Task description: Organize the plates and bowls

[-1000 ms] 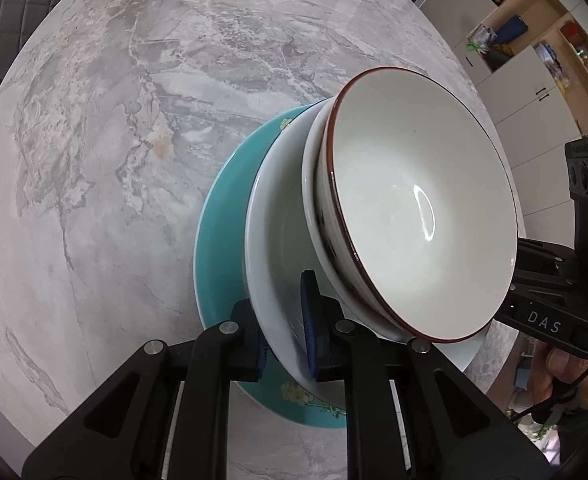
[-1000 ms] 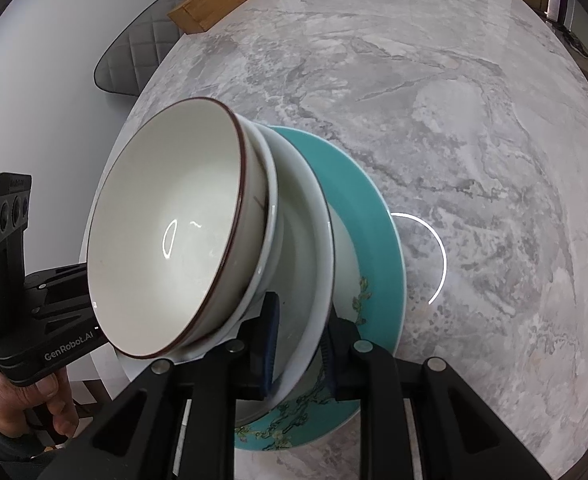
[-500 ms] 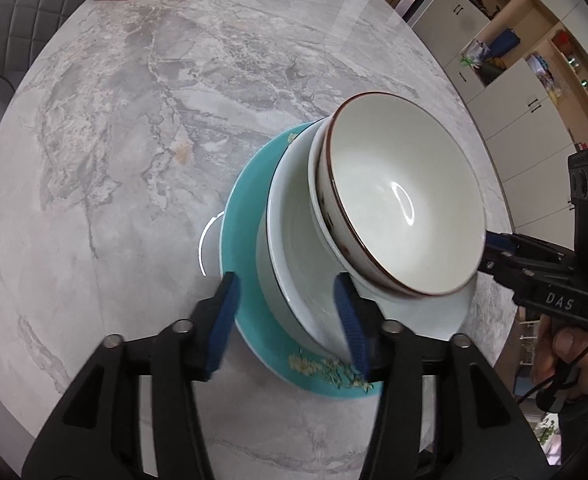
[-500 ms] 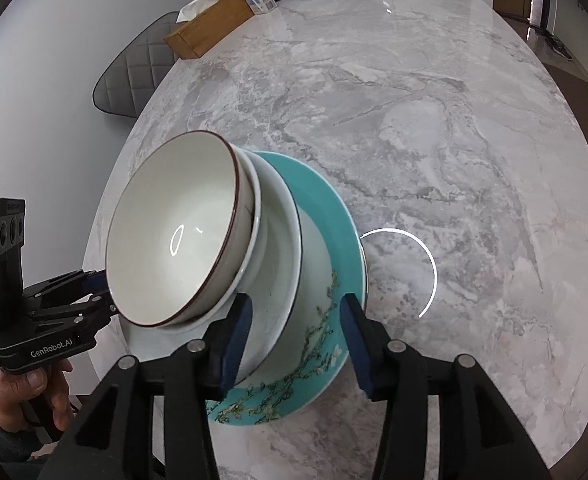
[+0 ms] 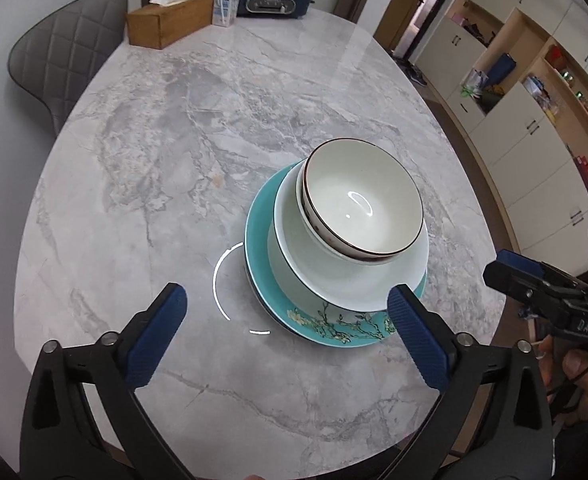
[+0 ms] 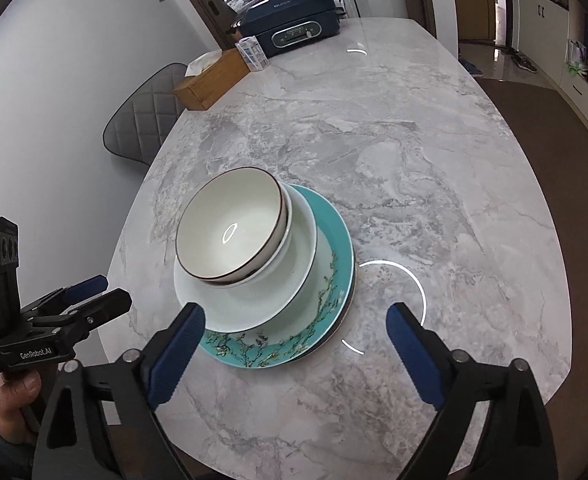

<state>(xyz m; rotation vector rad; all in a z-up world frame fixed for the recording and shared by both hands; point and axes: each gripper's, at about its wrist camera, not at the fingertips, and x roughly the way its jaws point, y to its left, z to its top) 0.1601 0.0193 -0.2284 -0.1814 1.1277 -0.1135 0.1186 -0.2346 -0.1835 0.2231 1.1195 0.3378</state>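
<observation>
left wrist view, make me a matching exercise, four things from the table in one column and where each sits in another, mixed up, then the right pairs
Things:
1. brown-rimmed bowl
2. teal plate
3. wooden tissue box
4. left gripper

Places or states:
A. bottom of the stack, on the marble table
B. far end of the table, beside the carton
C. top of the stack
D. open, clear of the stack, jaws having just been opening

Pairs: 1-C, 2-A, 3-B, 4-D

We see a grey marble worktop [image 5: 198,168] under a ring-shaped ceiling light's reflection. A quilted grey chair [image 5: 60,56] stands at its far side against a plain white wall [image 6: 74,80]. Cream cupboards with open shelves [image 5: 533,92] line the other side, above a glossy floor [image 6: 509,68].
</observation>
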